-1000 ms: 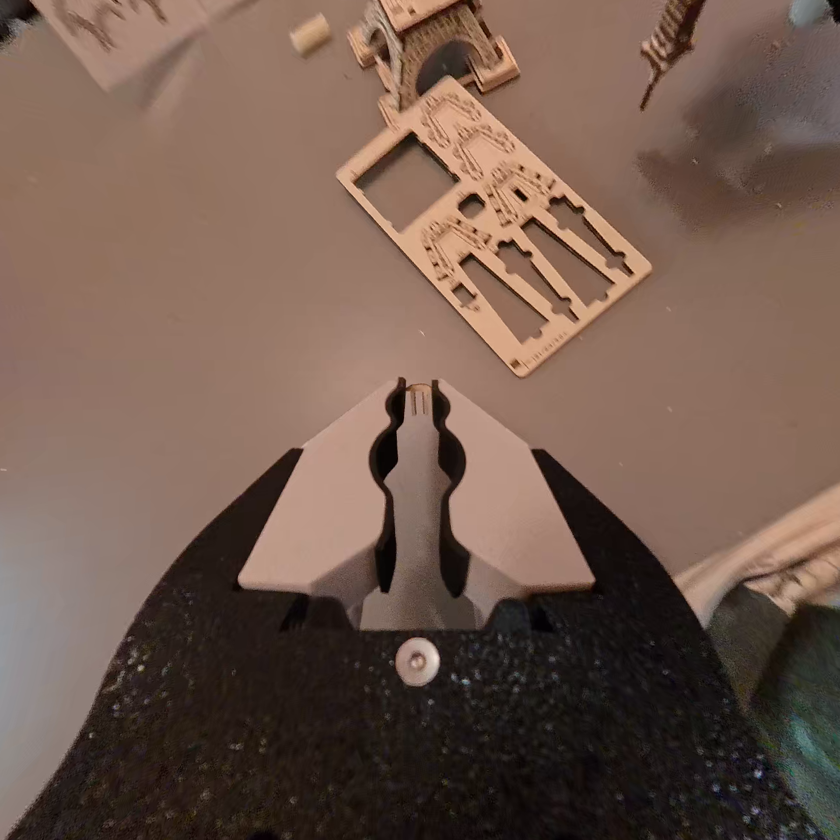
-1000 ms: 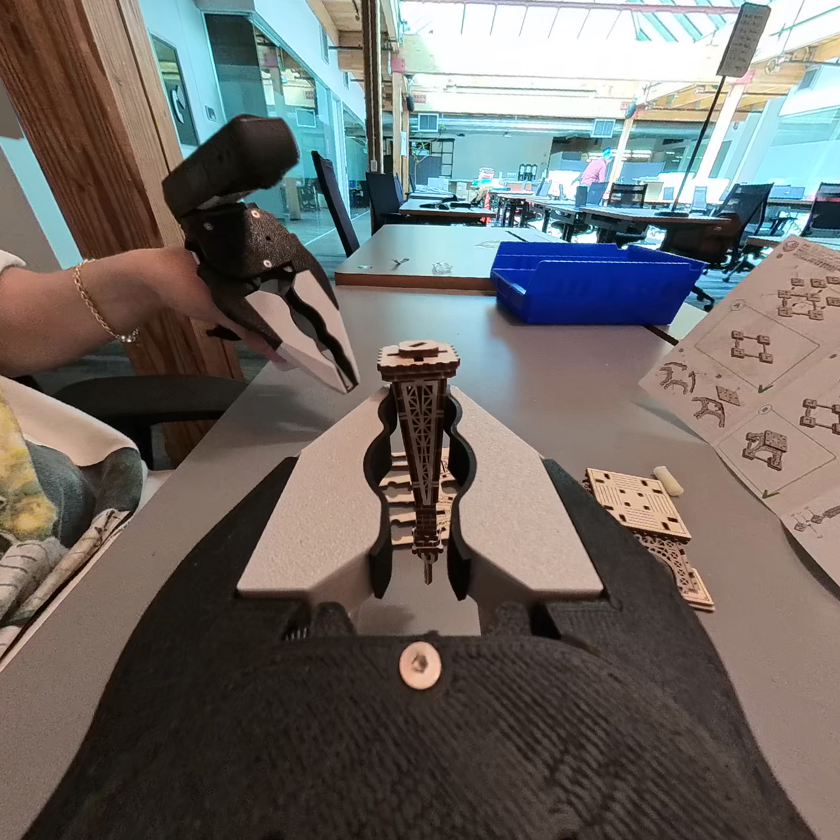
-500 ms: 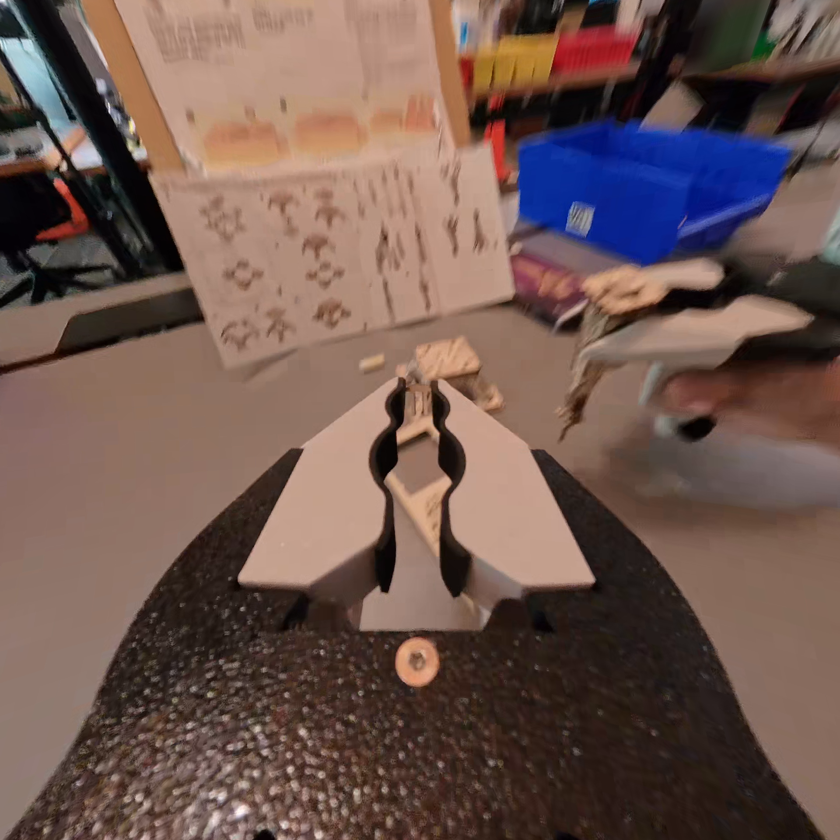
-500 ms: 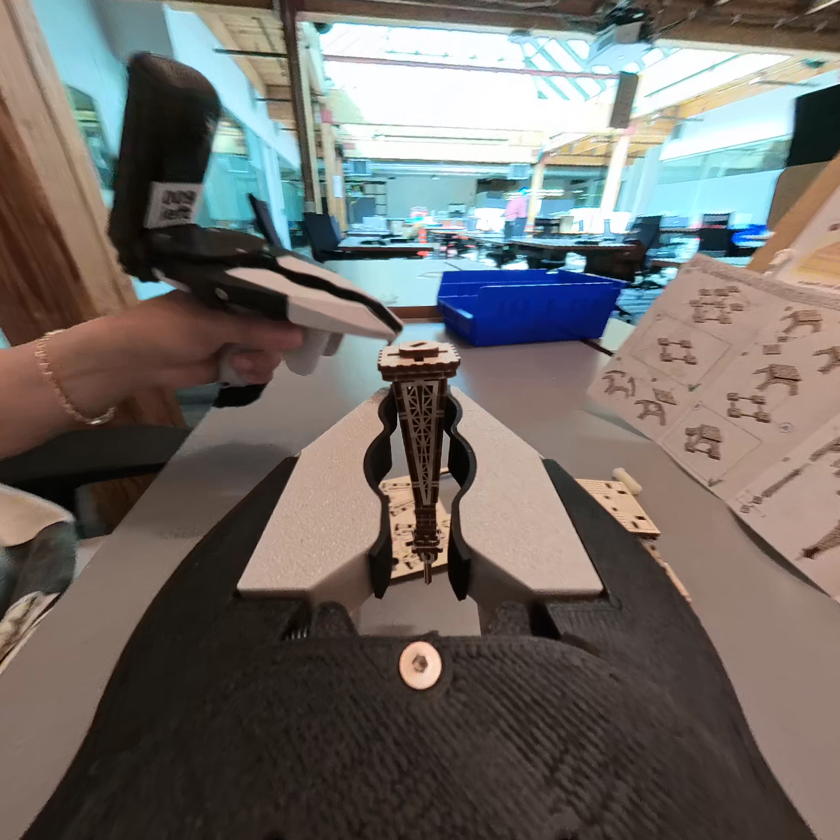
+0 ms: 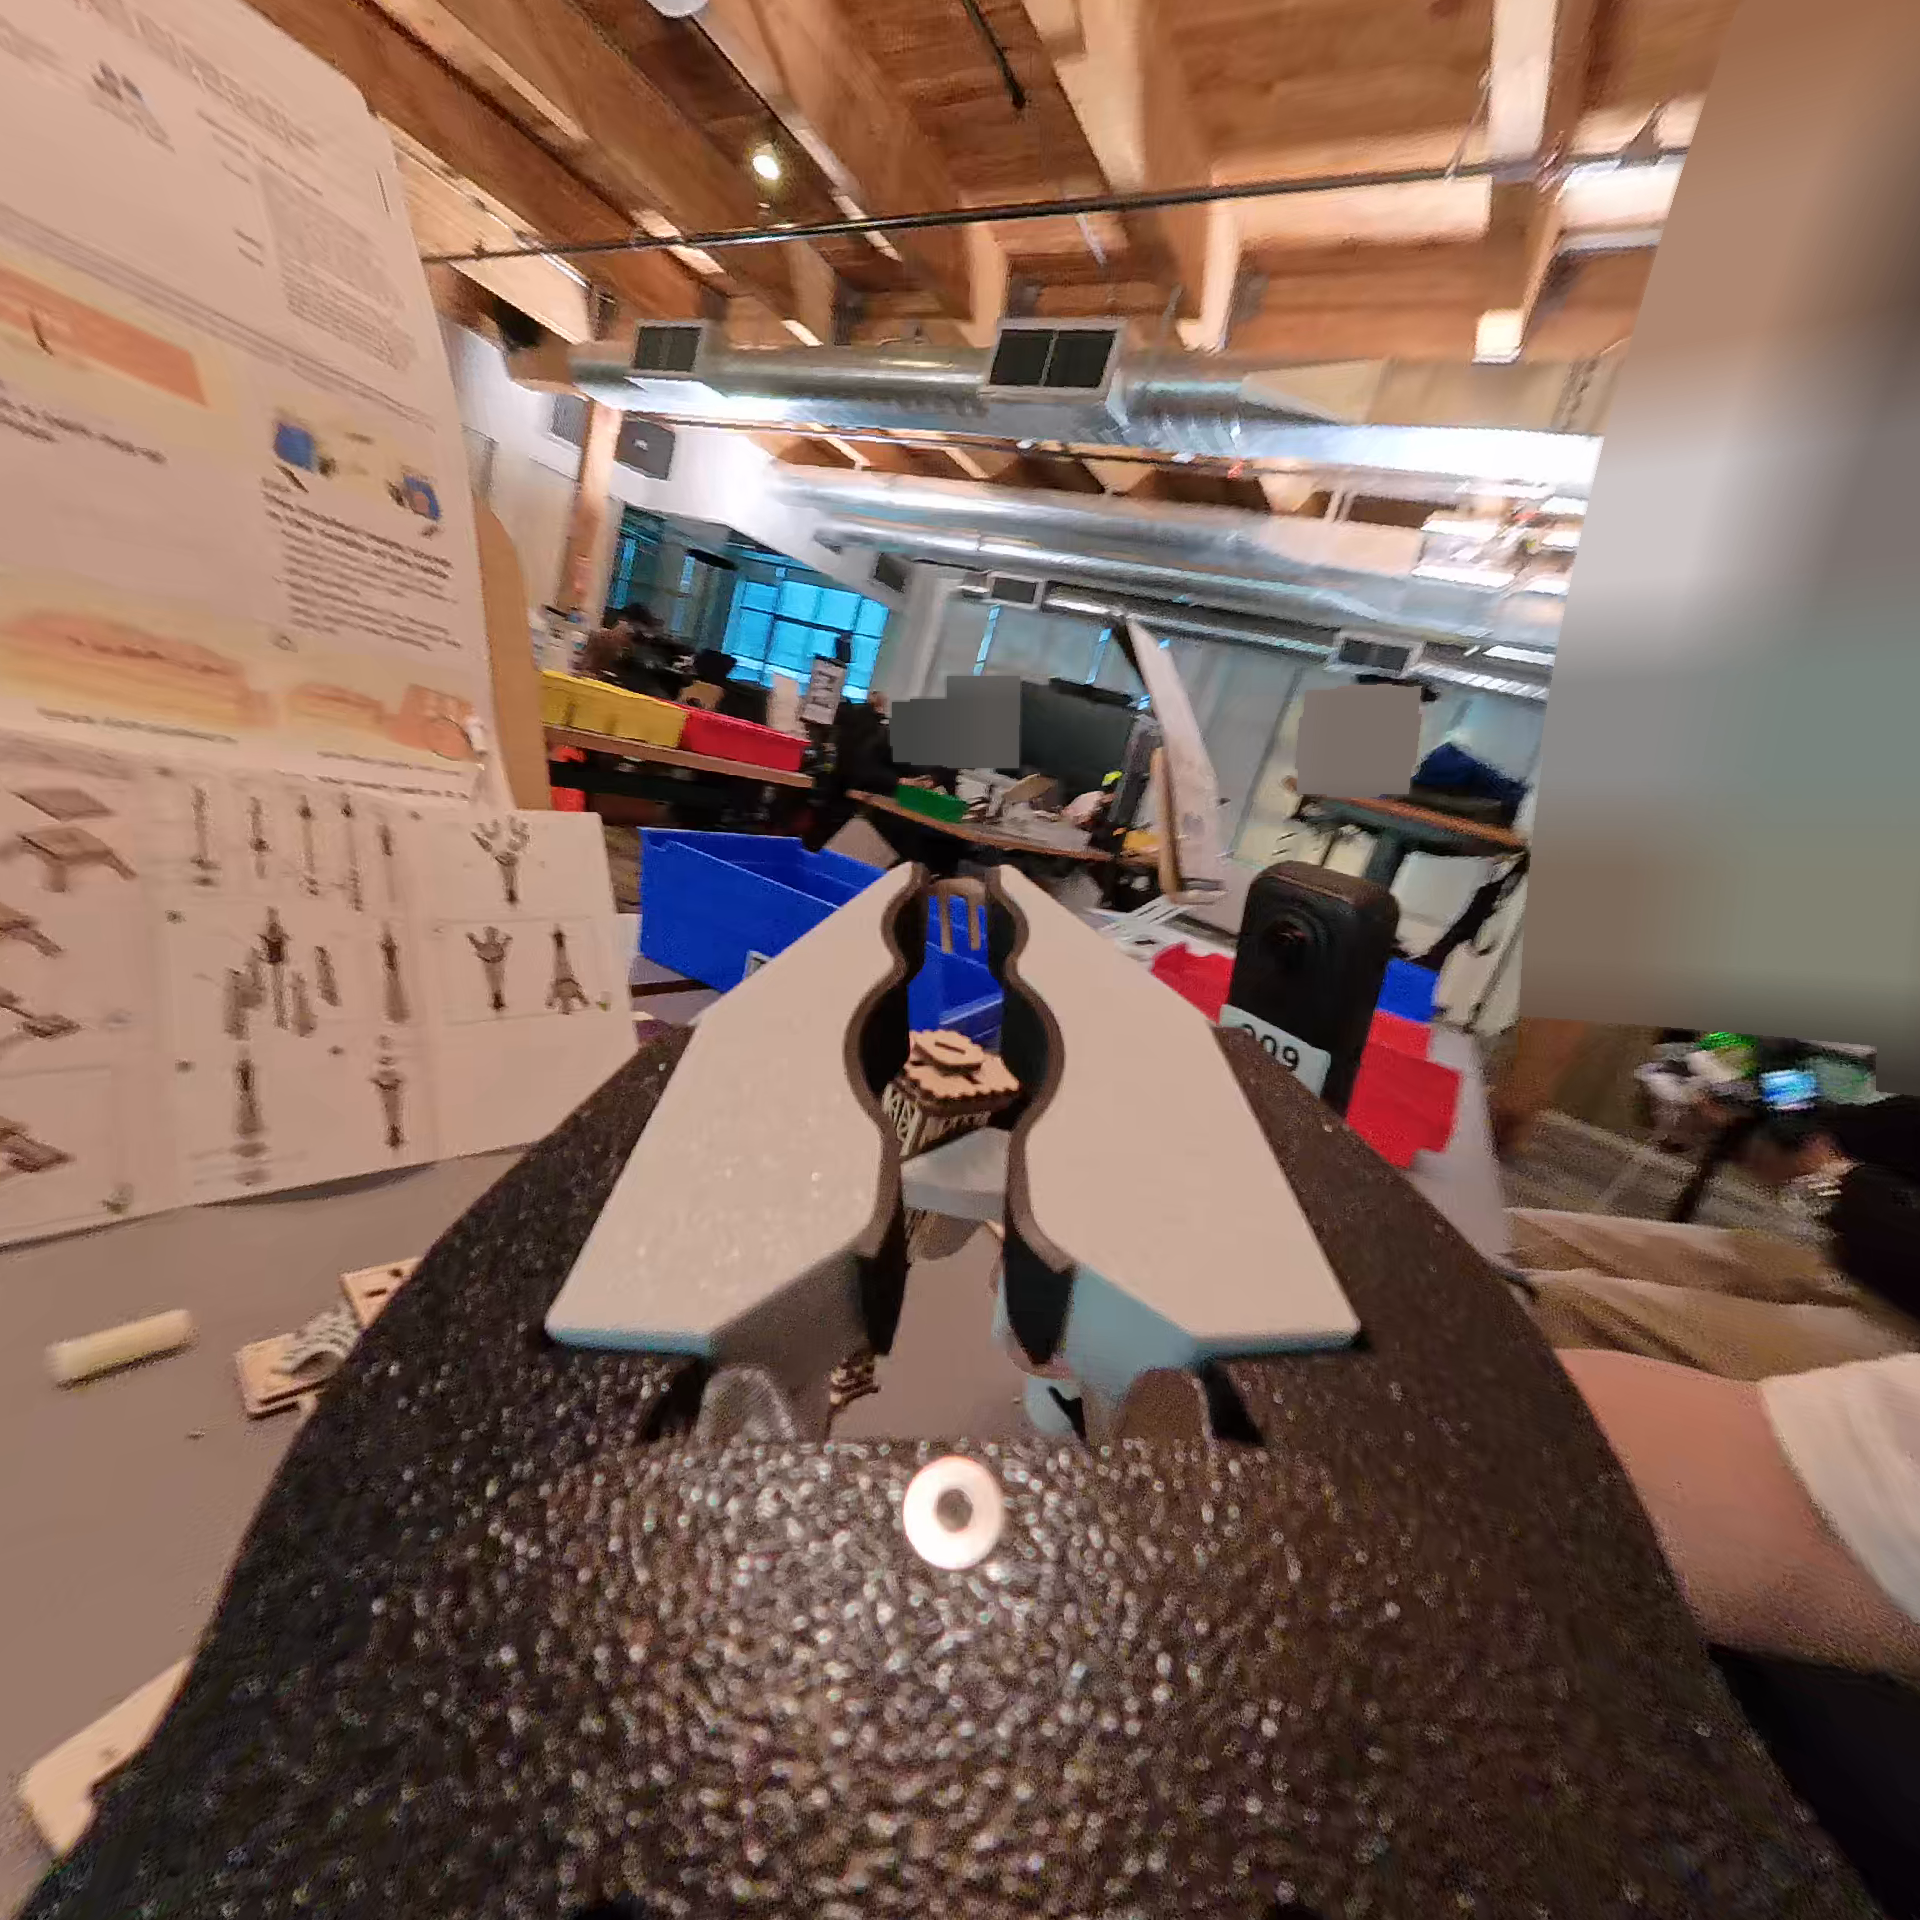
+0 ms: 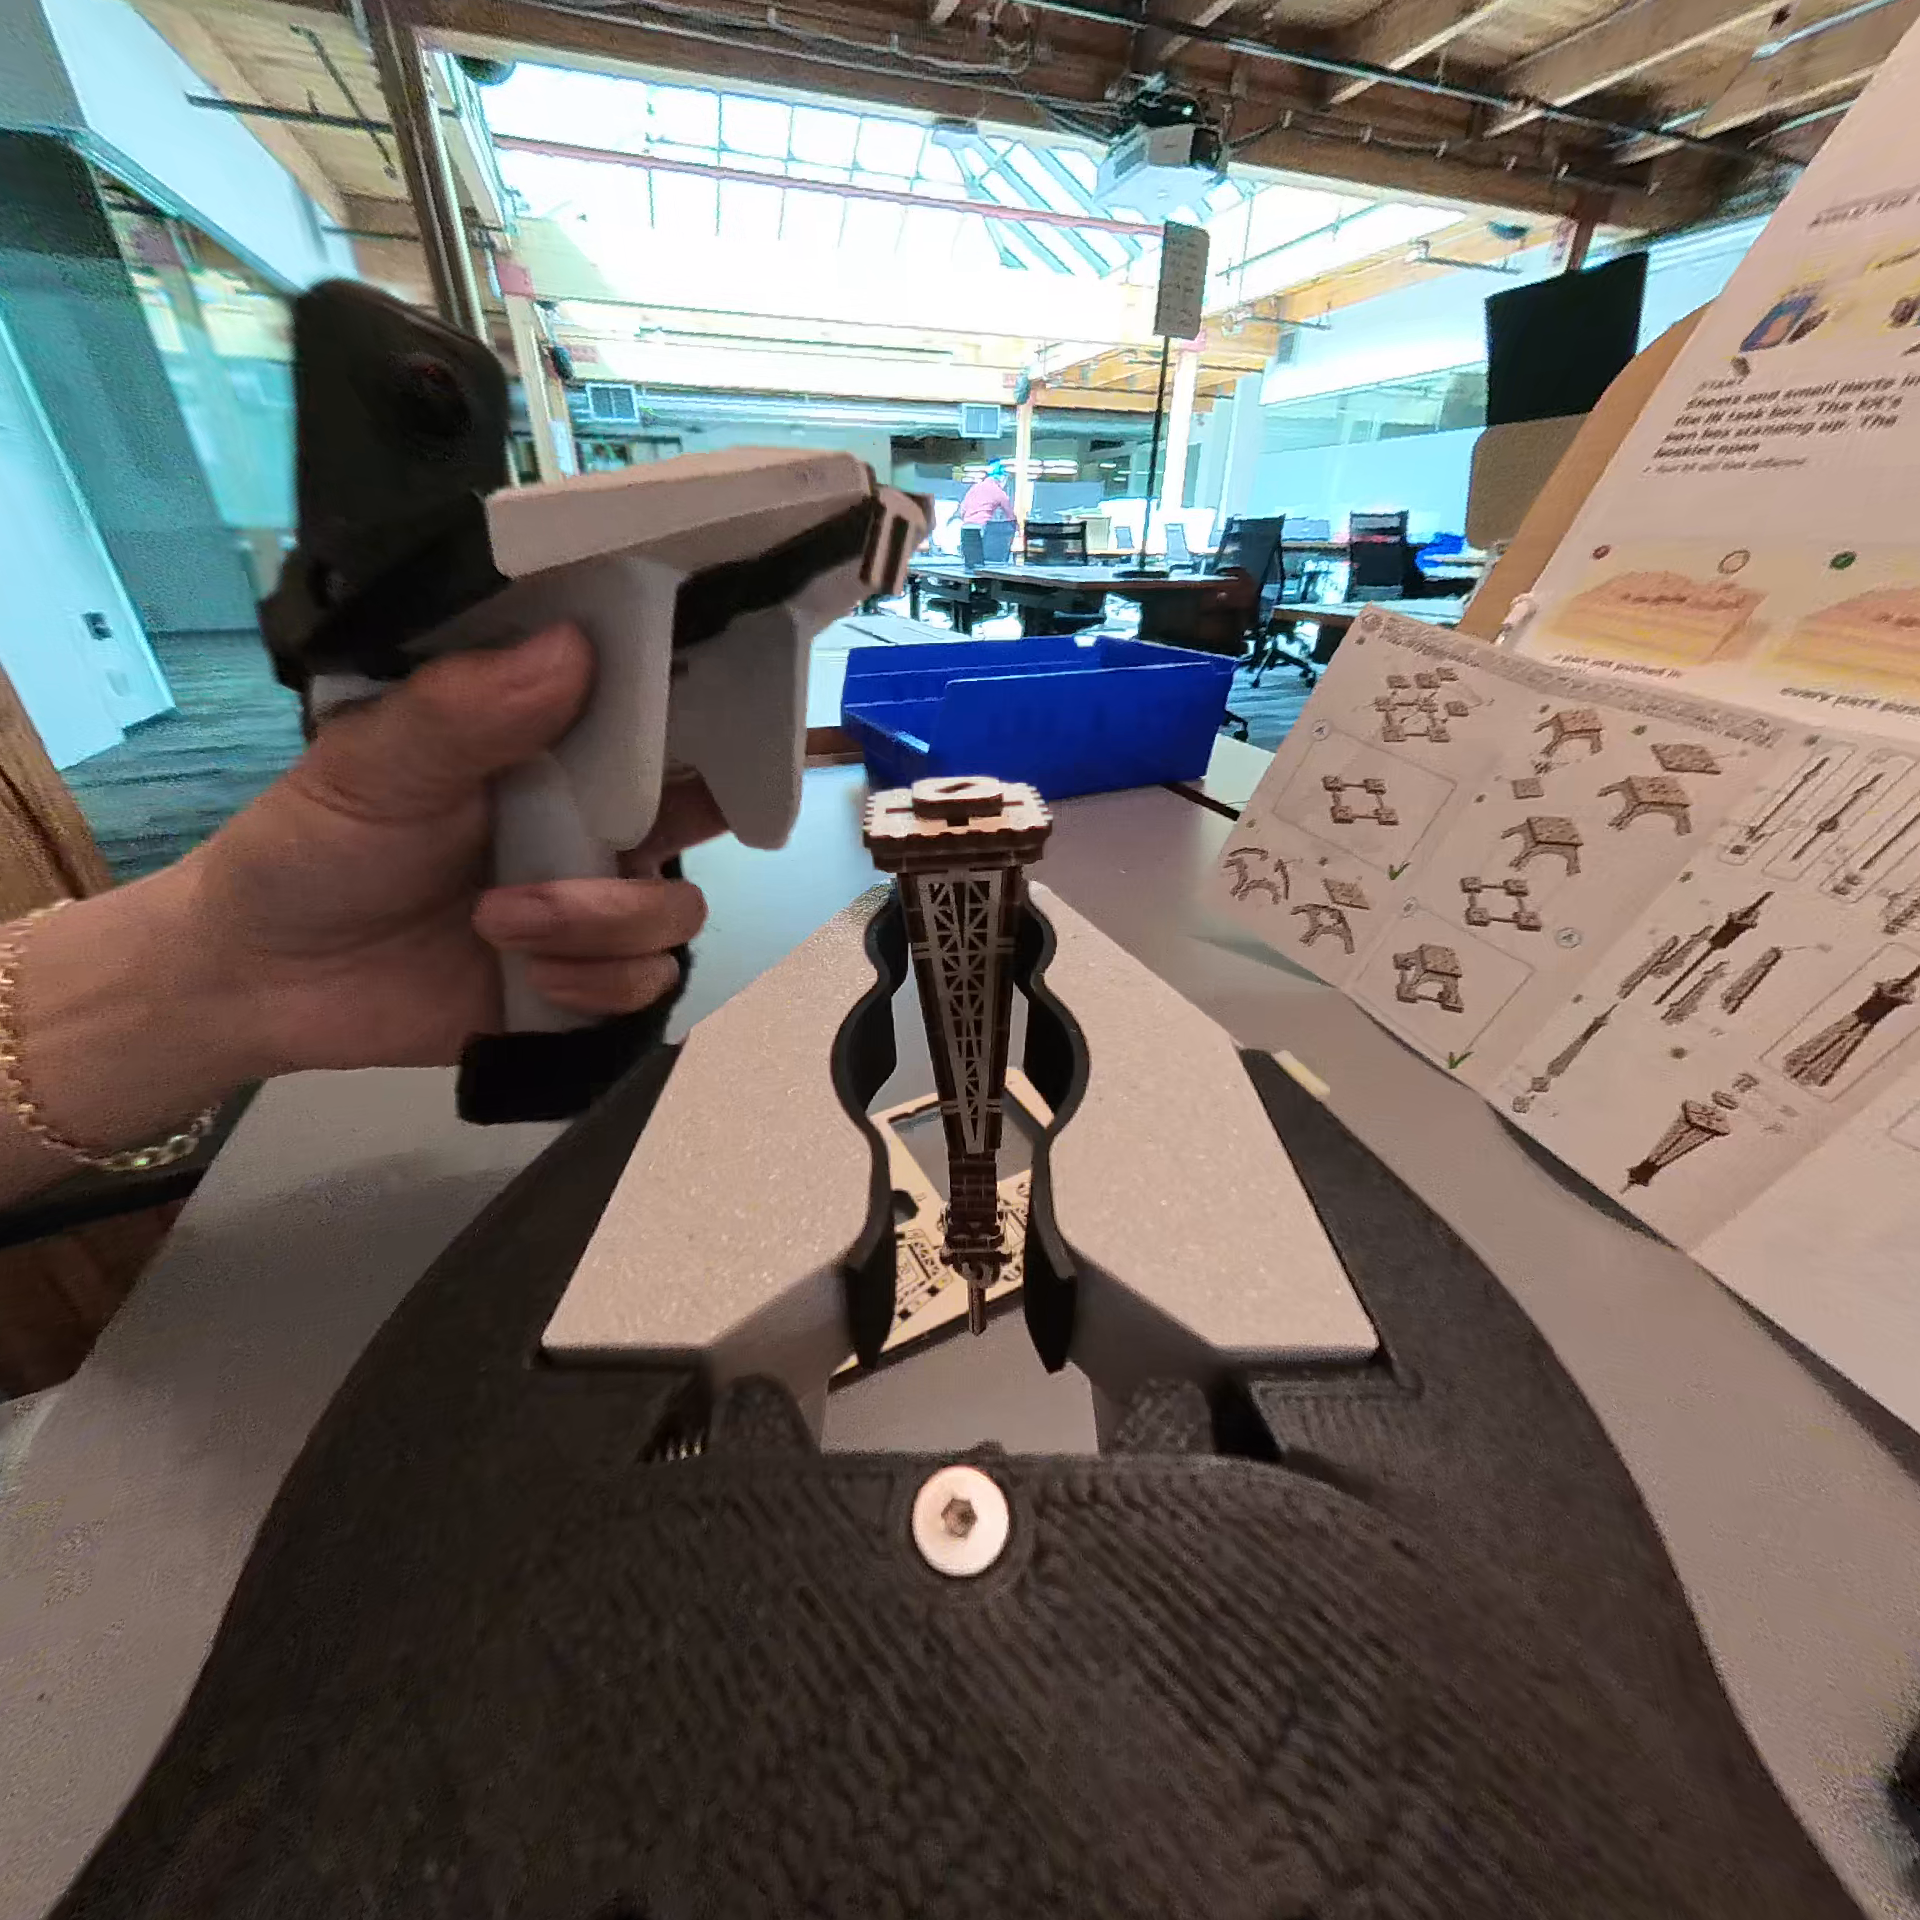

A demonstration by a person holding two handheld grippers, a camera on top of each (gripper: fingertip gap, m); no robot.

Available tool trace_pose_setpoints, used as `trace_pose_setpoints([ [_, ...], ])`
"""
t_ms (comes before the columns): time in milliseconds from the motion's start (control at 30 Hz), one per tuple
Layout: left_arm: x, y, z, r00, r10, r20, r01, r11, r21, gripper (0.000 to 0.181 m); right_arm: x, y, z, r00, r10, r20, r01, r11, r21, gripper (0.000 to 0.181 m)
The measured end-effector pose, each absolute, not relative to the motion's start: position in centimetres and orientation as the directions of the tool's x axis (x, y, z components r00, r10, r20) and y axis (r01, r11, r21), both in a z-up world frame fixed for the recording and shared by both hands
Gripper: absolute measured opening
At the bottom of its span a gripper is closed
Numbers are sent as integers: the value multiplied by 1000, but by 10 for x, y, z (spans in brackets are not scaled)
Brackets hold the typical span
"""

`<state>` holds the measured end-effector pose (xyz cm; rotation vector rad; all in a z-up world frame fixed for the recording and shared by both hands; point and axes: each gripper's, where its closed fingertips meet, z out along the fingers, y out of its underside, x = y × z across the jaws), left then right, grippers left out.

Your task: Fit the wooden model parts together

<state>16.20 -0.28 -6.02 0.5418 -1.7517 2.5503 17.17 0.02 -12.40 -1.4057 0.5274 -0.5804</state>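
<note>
My left gripper (image 5: 954,904) has swung up level, pinching a small wooden piece (image 5: 958,920) at its tips. My right gripper (image 6: 958,883) still clamps the wooden tower (image 6: 961,997).

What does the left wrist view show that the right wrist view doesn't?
Only the left wrist view shows the small white peg on the table and red bins. Only the right wrist view shows the whole wooden tower spire clamped in the right gripper, plus the hand holding the left gripper. Both show the blue bin and instruction sheets.
</note>
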Motion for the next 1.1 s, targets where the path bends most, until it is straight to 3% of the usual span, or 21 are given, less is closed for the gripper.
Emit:
trace_pose_setpoints([
  [100,161,-2,-66,-949,-99,299,-238,-399,-885,8,172,-1,-124,748,-664,6,58,57,-997,16],
  [400,145,-2,-69,-996,-3,93,-83,-421,-903,8,164,8,-119,754,-657,14,60,48,-997,17],
  [1100,149,-10,-80,-997,-41,59,-39,-375,-926,8,163,10,-120,747,-663,44,69,11,-998,16],
])
